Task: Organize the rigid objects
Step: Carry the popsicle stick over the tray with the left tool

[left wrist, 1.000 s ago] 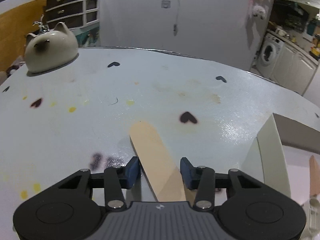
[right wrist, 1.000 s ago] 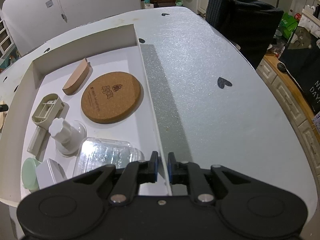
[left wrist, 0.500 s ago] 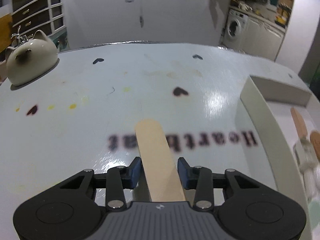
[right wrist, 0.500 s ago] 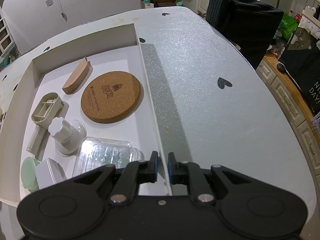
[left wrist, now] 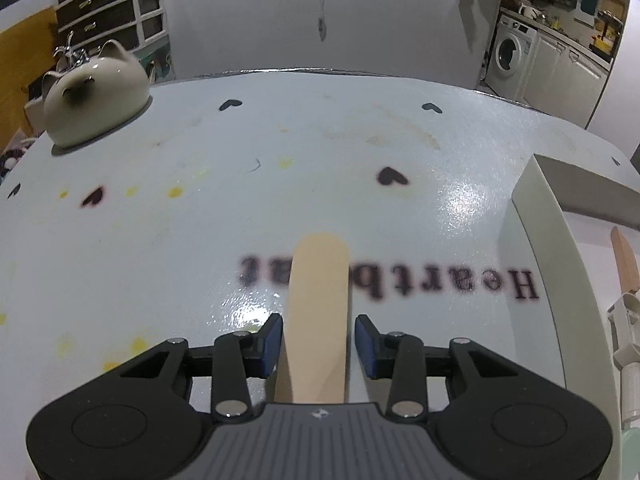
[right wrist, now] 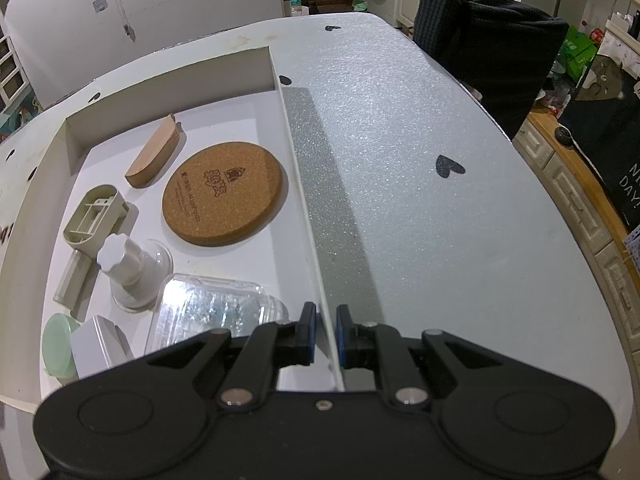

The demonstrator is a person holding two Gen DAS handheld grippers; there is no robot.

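Table (left wrist: pixel 160 240): pale top with heart marks, carries everything.

Tray (right wrist: pixel 48 184): shallow white box on the table. Already holds a cork coaster (right wrist: pixel 224 196), a curved wooden block (right wrist: pixel 154 152), a clear plastic case (right wrist: pixel 212 312), a white knob (right wrist: pixel 128 260) and other small plastic parts, laid flat and apart from one another; judged to be the collection point for the hard items.

Right gripper (right wrist: pixel 323 334): jaws pressed onto the tray's right wall, one either side. Likely steadying the tray so it does not slide while things go in.

Left gripper (left wrist: pixel 319 340): jaws have just been closing, with the wooden stick (left wrist: pixel 318 300) between them. Left pad looks to be at the stick's edge; a narrow gap shows at the right pad, so not yet a firm pinch.

Stick position: on the table left of the tray, outside it, long axis running away from the camera. Gripping across its width suits a flat, stiff strip.
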